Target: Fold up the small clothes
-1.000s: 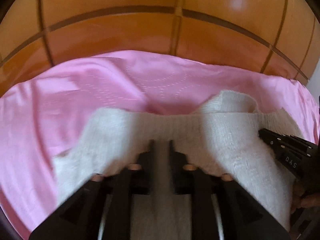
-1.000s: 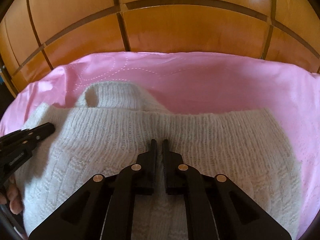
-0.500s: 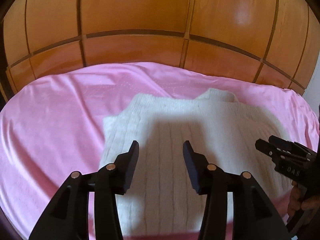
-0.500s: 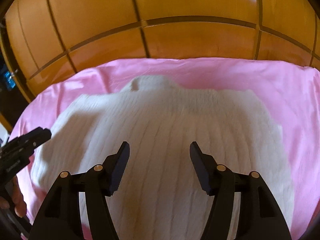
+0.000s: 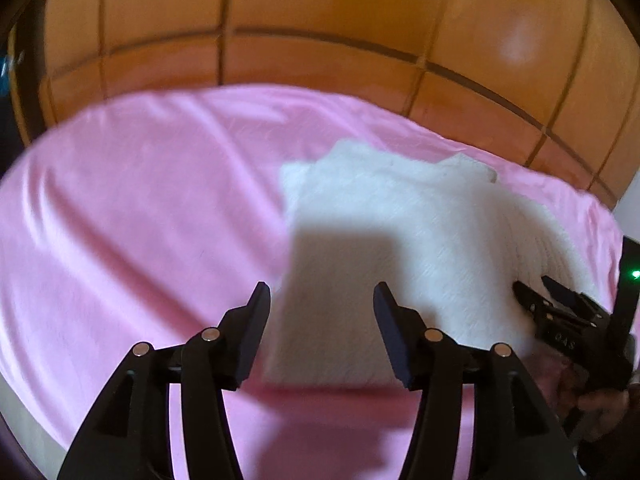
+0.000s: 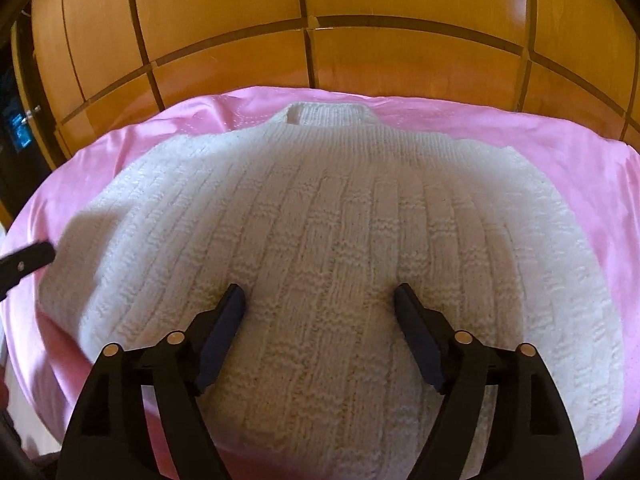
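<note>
A cream knitted sweater (image 6: 340, 232) lies flat on a pink sheet (image 6: 592, 176), collar toward the wooden headboard. My right gripper (image 6: 320, 296) hovers over its lower middle, jaws opening wide, with nothing pinched between them. In the left wrist view the same sweater (image 5: 400, 240) sits to the right of centre, blurred. My left gripper (image 5: 322, 294) hangs above the sweater's left edge, jaws opening, holding nothing. The right gripper (image 5: 560, 312) shows at the right edge there, and one left fingertip (image 6: 28, 260) pokes in at the left of the right wrist view.
A glossy wooden headboard (image 6: 320, 48) with panel grooves runs along the far side of the pink sheet (image 5: 120, 220). The sheet spreads wide to the left of the sweater. A person's hand (image 5: 592, 396) grips the right tool at the lower right.
Both grippers let go of the sweater's folded edge and opened, then drew back. The sweater now lies spread flat. The left gripper shifted left toward the sweater's edge.
</note>
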Motion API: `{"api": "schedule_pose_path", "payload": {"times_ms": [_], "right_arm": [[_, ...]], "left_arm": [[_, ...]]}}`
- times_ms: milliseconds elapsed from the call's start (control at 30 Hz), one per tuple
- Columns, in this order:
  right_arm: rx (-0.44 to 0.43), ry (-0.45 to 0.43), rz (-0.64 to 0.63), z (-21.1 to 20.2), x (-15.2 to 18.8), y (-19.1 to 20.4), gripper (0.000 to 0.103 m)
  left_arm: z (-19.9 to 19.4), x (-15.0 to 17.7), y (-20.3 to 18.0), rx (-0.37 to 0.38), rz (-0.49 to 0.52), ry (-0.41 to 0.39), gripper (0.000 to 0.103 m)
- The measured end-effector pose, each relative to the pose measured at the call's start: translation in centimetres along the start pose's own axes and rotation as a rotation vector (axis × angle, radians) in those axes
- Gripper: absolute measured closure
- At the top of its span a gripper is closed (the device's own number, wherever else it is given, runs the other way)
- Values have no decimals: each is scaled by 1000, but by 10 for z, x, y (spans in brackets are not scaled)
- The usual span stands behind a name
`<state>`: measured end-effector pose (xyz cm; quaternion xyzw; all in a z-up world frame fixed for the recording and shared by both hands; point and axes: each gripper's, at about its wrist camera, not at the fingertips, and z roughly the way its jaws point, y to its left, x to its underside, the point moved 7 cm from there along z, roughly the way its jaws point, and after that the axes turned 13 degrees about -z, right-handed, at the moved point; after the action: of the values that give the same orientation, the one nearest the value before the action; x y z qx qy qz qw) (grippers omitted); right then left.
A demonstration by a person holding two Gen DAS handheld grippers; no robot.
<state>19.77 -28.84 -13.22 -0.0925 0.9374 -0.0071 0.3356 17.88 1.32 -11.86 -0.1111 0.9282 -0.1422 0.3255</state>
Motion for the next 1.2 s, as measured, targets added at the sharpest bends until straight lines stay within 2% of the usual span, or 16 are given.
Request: {"api": "schedule_pose_path", "payload": {"times_ms": [133,233,333,400,433,467,500,533,600,733,800,833,867,1000,1067,1200], "right_arm": [[-39,-6,15,2,1,0,21],[-40,-4,-4,4,2,3,16],[-31,-13,-11,5,2,5,15],[-35,-15,-10,5,2,5,15],[-36,-16,-12,5,2,5,15],[-37,-18,-13,5,2,5,15],[-39,-22,-14,5,2,5,15],[-40,-25,-13,4,2,5,15],[-43,-33,-10,3,3,5,15],[-44,-45,-12,3,5,5,14],[-41,-45,-14,3,5,6,13],[-42,-47,-12,3,5,6,13],[-45,-49,-9,2,5,5,13],[-47,-53,-11,3,4,5,13],[-47,-57,-11,2,5,5,13],[-49,-61,-10,2,4,5,13]], "left_arm": [[-5,13,48,86,-169,67,51],[-10,22,64,206,-246,111,53],[-12,25,62,294,-277,134,55],[-9,26,54,306,-254,143,59],[-2,26,48,306,-241,155,70],[4,26,46,274,-222,155,86],[12,25,43,212,-190,147,96],[19,25,44,171,-187,160,96],[13,26,47,187,-231,162,97],[8,37,53,80,-172,165,100],[-3,31,47,40,-126,115,92],[-10,25,40,61,-119,96,72],[-14,19,38,67,-117,78,64],[-11,-11,28,62,-95,43,65],[1,-27,18,95,-87,62,64],[38,-43,7,89,-89,133,65]]}}
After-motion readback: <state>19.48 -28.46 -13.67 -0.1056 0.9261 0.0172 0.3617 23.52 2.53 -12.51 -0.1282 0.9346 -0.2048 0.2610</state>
